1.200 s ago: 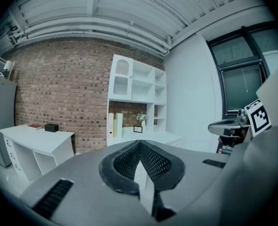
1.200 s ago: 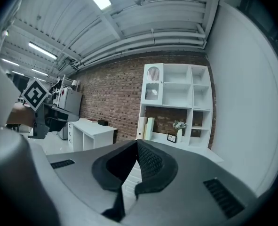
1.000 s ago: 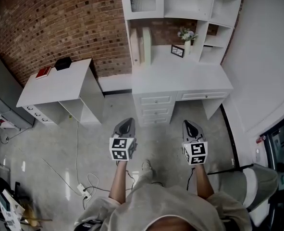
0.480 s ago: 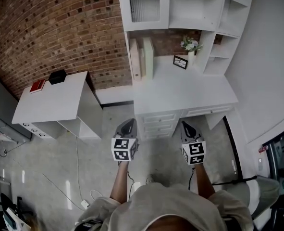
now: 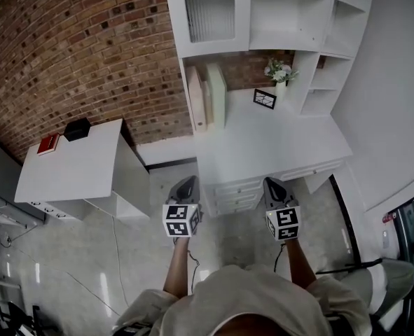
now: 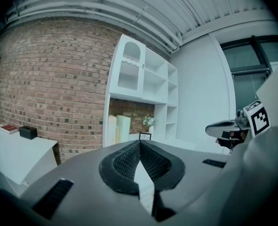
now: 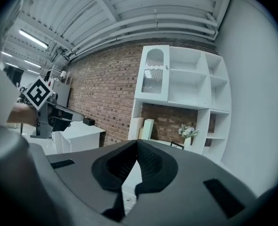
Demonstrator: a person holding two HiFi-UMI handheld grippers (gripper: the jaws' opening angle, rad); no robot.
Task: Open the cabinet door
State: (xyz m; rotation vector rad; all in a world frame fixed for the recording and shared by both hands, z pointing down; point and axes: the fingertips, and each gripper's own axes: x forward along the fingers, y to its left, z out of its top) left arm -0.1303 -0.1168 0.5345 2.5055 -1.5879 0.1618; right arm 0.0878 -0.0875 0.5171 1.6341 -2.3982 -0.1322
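Stepped nearer the white shelved desk unit [image 5: 263,138], bringing its ribbed-glass white cabinet door [image 5: 209,12], shut, fully into the head view's upper centre. Kept grey left gripper [image 5: 185,184] and grey right gripper [image 5: 274,185] closed, empty, lower centre. Still approaching, door out of reach.

free: floor [image 5: 229,238] before desk [image 5: 280,144] | obstacles: folders [image 5: 207,96], frame [image 5: 265,99], vase [image 5: 281,85] on it, below cabinet door [image 5: 208,12]

We wear a pale grey shirt [image 5: 242,301]; our left gripper [image 5: 185,182] and right gripper [image 5: 274,183] are dark grey shells, each bearing a black-and-white marker cube [image 5: 179,219]
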